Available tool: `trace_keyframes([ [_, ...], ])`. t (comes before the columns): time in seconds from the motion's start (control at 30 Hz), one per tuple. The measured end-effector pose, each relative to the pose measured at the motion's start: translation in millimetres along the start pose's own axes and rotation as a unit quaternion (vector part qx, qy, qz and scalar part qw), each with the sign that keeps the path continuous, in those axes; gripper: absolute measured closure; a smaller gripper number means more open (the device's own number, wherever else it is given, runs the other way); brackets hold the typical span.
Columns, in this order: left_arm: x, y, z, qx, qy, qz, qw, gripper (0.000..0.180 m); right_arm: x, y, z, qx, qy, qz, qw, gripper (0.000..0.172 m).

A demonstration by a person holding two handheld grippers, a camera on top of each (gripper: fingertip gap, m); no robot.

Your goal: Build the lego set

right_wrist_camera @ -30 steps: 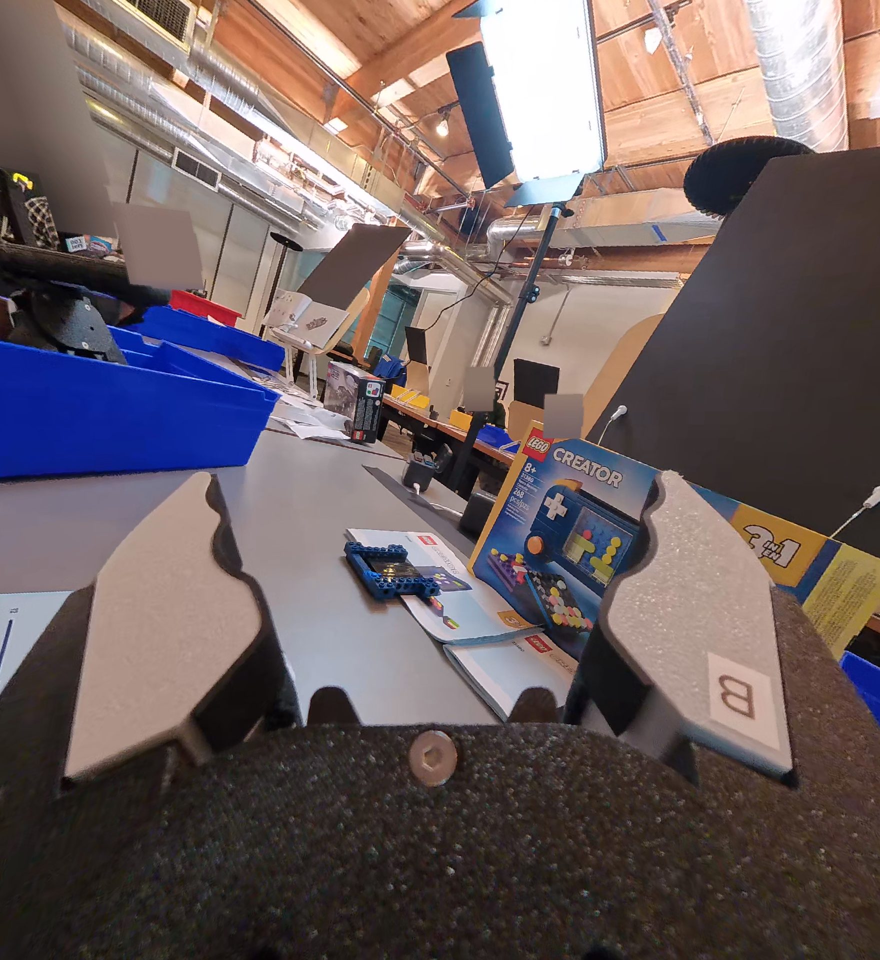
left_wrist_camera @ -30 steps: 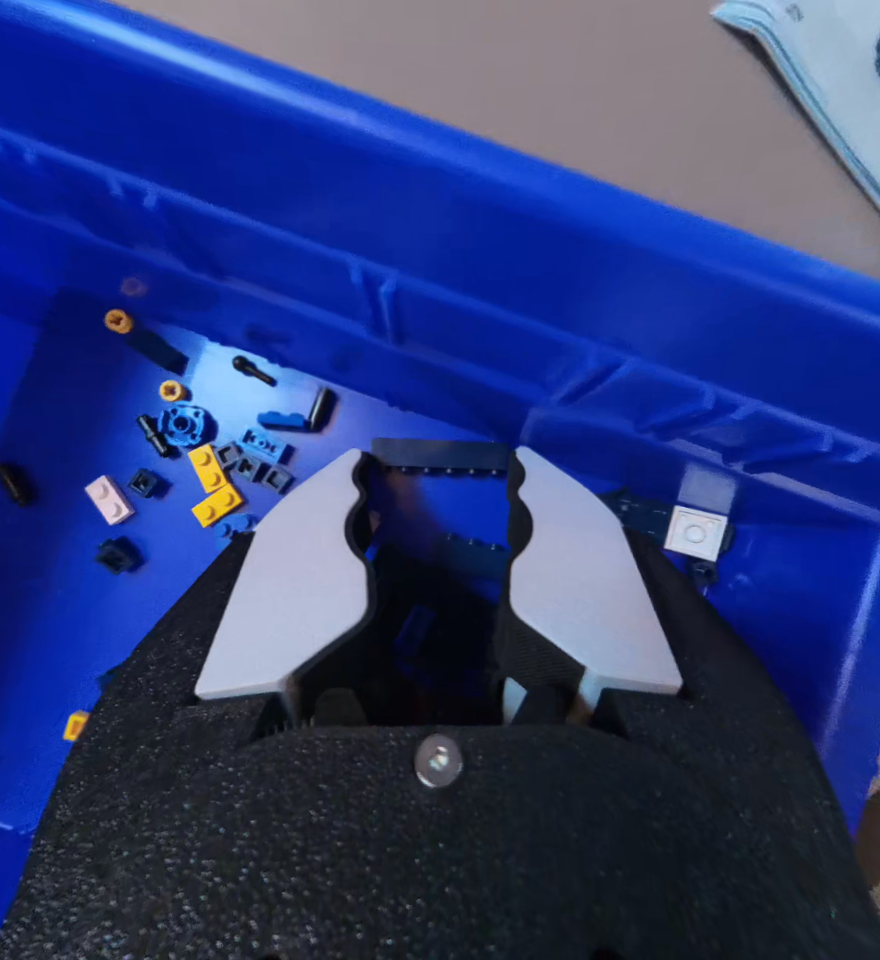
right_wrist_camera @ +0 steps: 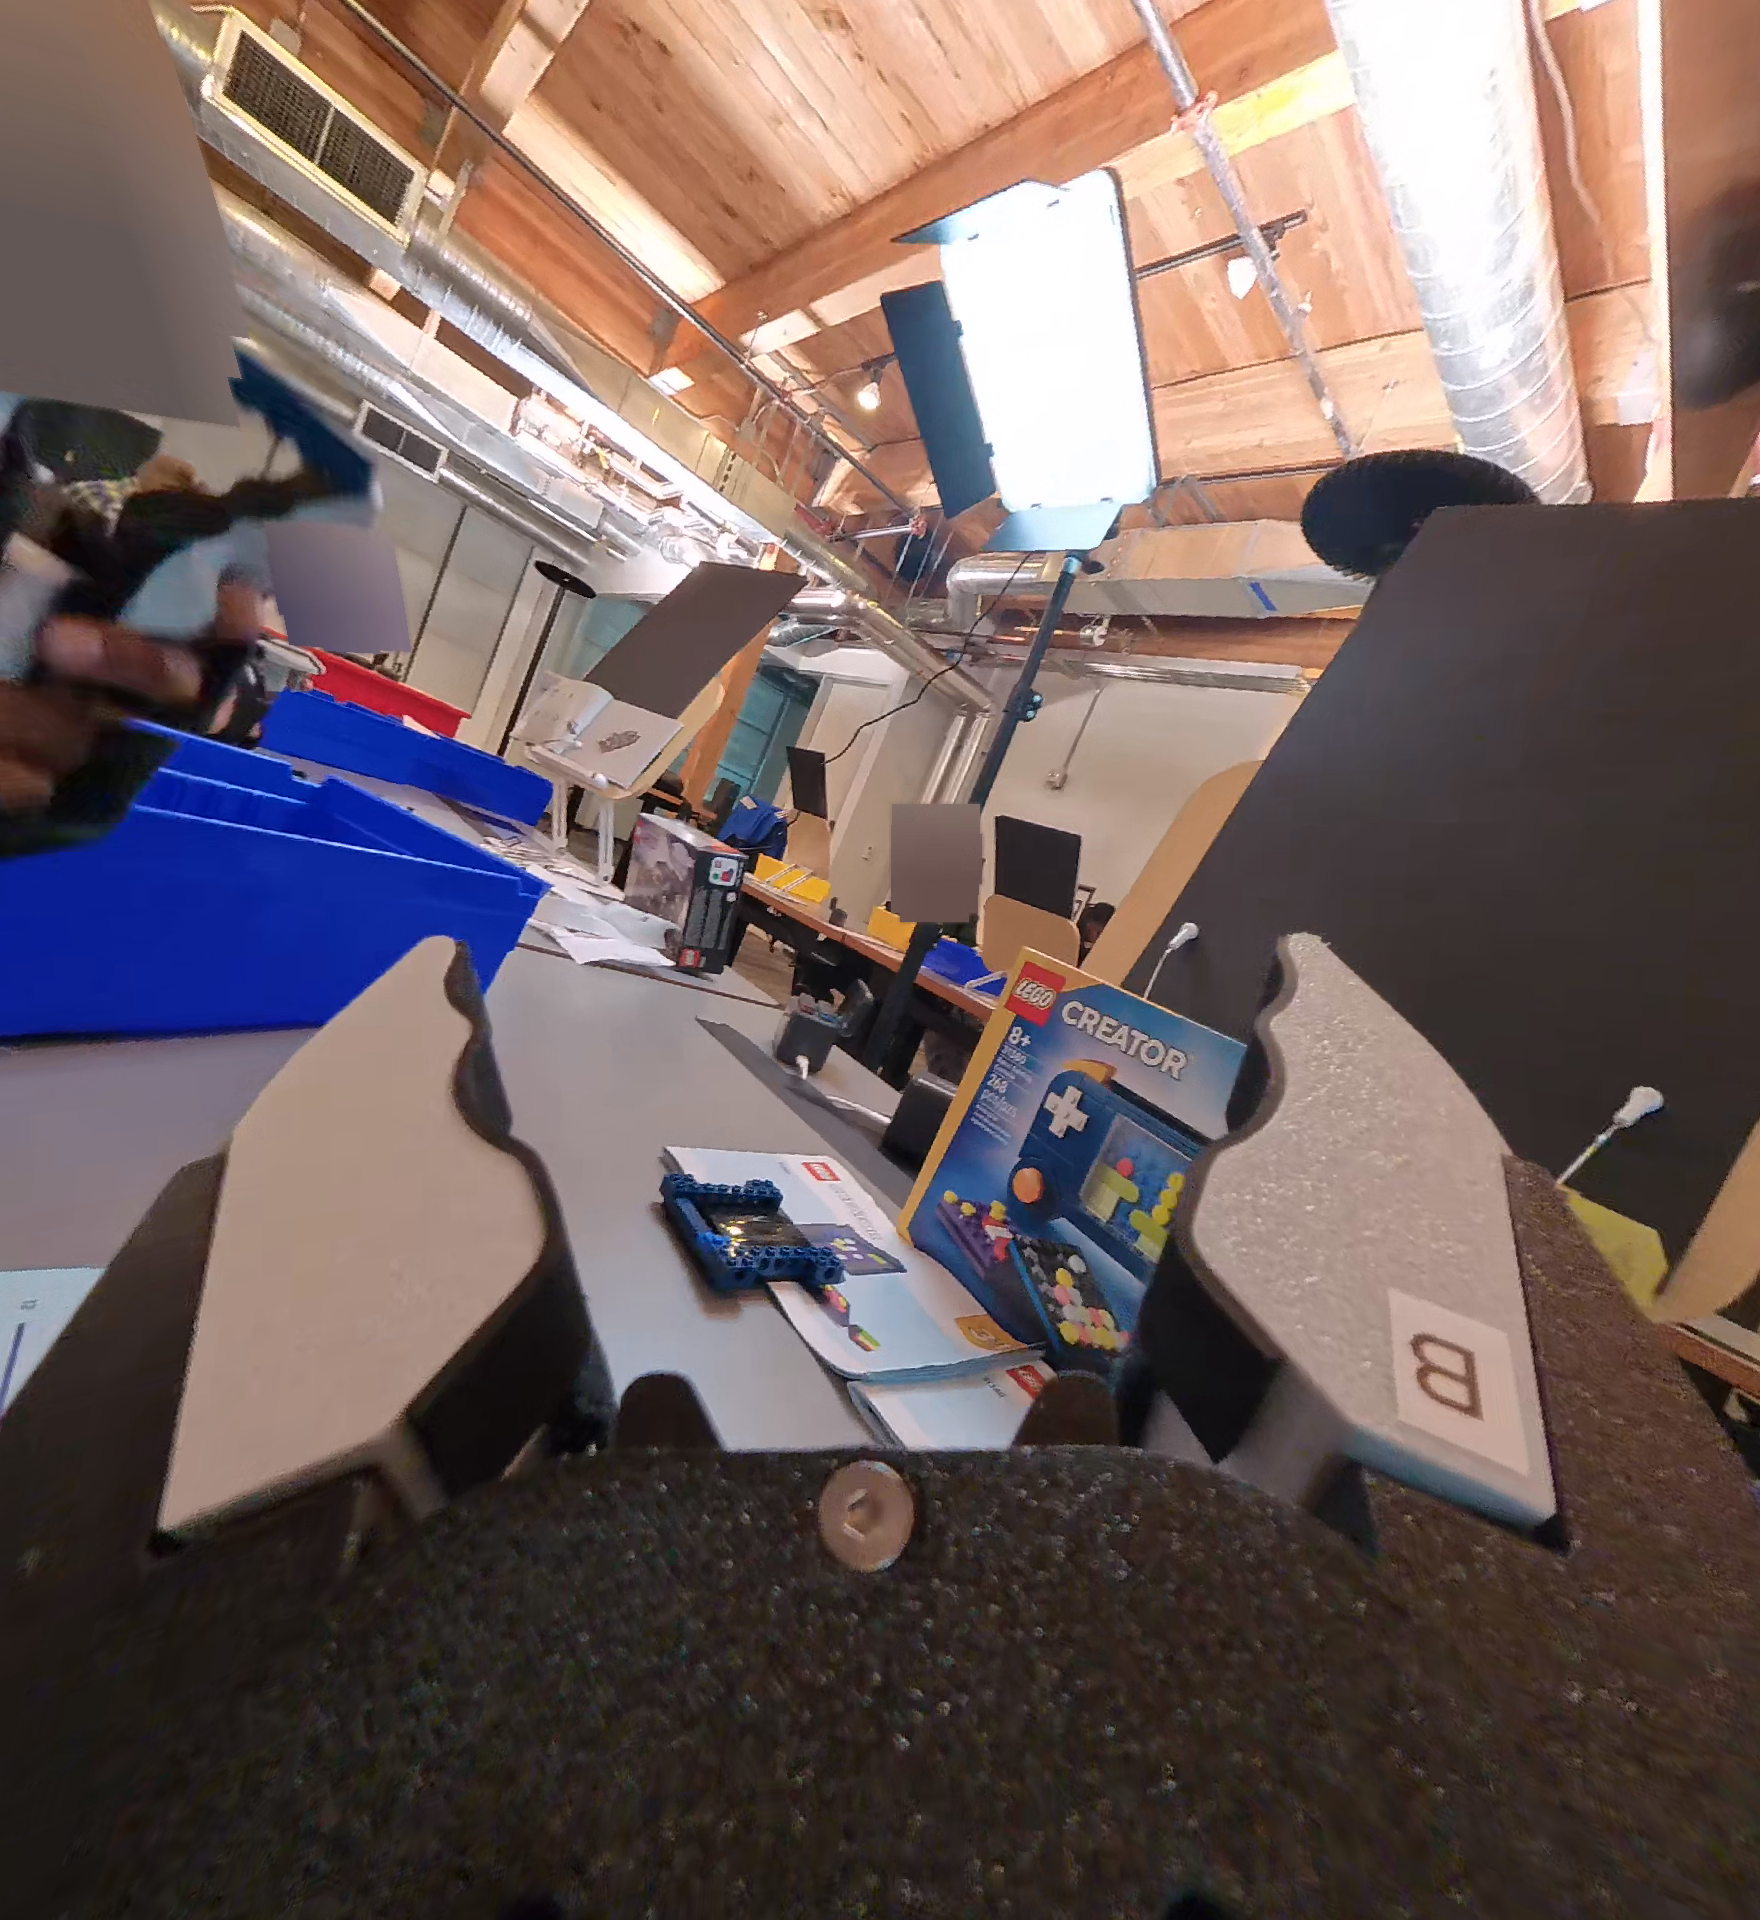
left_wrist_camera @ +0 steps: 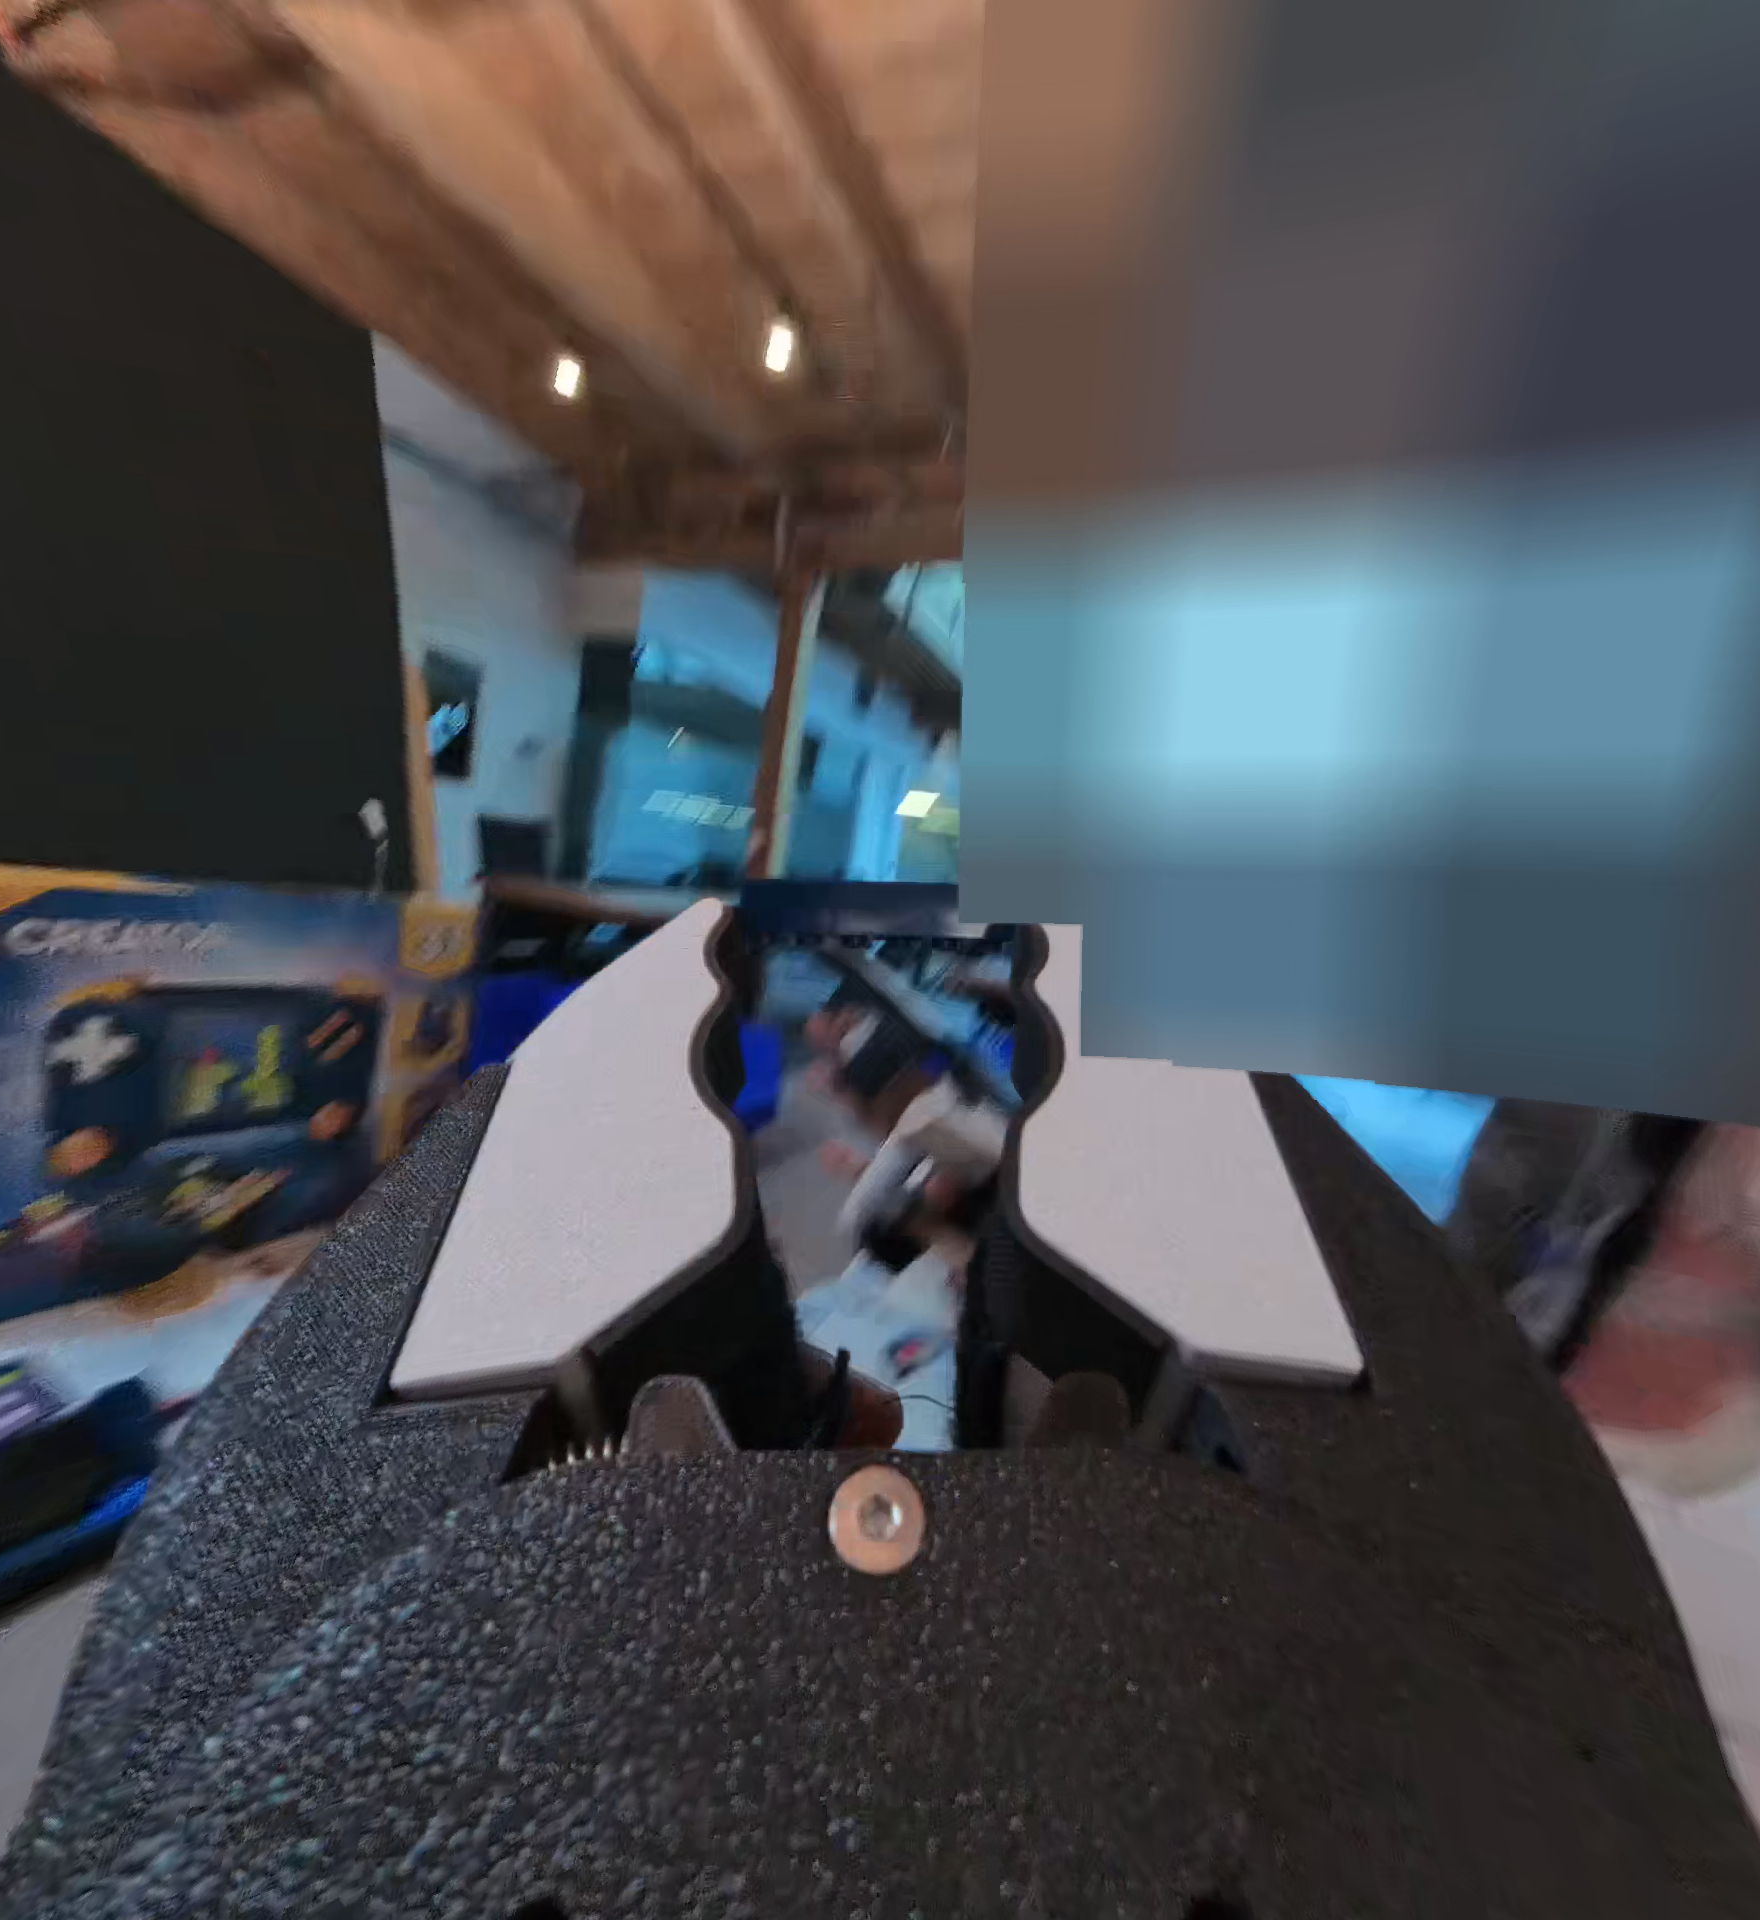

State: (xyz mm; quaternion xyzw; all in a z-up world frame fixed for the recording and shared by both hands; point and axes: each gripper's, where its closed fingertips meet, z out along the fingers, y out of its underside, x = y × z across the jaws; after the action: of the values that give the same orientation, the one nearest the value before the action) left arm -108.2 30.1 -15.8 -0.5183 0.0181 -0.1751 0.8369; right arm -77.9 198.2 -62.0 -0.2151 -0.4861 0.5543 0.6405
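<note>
Left gripper point(left_wrist_camera: 871, 940) raised, fingertips clamped on a dark blue flat brick plate point(left_wrist_camera: 855, 914). Right gripper point(right_wrist_camera: 865, 1029) spread wide, bare, low over grey table point(right_wrist_camera: 627, 1081); blue frame build point(right_wrist_camera: 751, 1231) just ahead.

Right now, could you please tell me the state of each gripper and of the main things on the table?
Left gripper: closed on a dark blue plate, held in the air.
Right gripper: wide open, nothing between its fingers.
Toy box: standing upright, closed.
Blue frame build: lying flat on a booklet.
Blue bin: open-topped, on the table.
Light panel: lit.
</note>
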Motion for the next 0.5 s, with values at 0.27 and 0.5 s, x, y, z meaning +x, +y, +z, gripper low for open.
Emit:
trace_keyframes([
  [0.27, -37.6, 59.1, 56.6, -0.174, -0.047, 0.207, 0.962, 0.131, 26.1, 11.0, -10.0, -0.001, 0.046, 0.087, 0.995, 0.058],
  [0.5, -86.1, 104.3, 90.9, -0.201, -0.056, 0.312, 0.927, 0.131, 32.9, 19.9, -15.3, -0.012, 0.048, 0.133, 0.99, 0.08],
])
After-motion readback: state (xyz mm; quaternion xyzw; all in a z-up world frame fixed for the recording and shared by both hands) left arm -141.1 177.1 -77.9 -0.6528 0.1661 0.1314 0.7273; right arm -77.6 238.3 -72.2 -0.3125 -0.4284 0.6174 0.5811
